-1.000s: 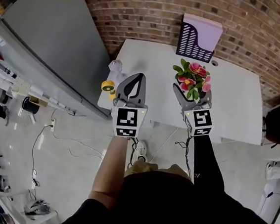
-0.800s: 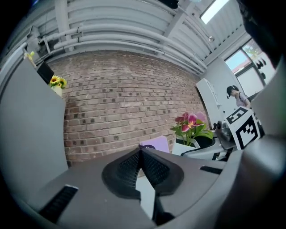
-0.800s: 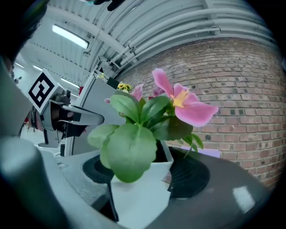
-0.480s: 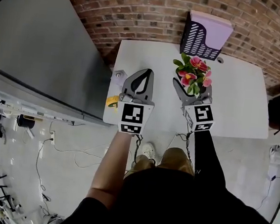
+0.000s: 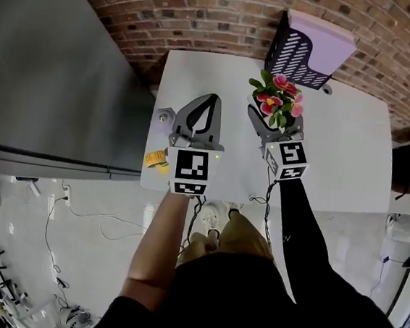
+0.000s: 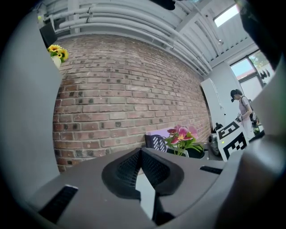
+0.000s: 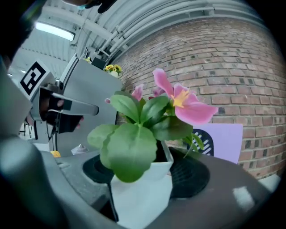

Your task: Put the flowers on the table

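Two grippers hang over the white worktop. Our right gripper clamps the white pot of the flowers above the worktop's middle; we cannot tell whether the pot's hidden base touches it. Our left gripper is clenched on nothing, half covering a yellow item at the worktop's left edge.

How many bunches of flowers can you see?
2. The pink flowers in a white pot are clamped in the right gripper, over the white table. The yellow sunflowers sit high up on the grey cabinet. Others may be hidden.
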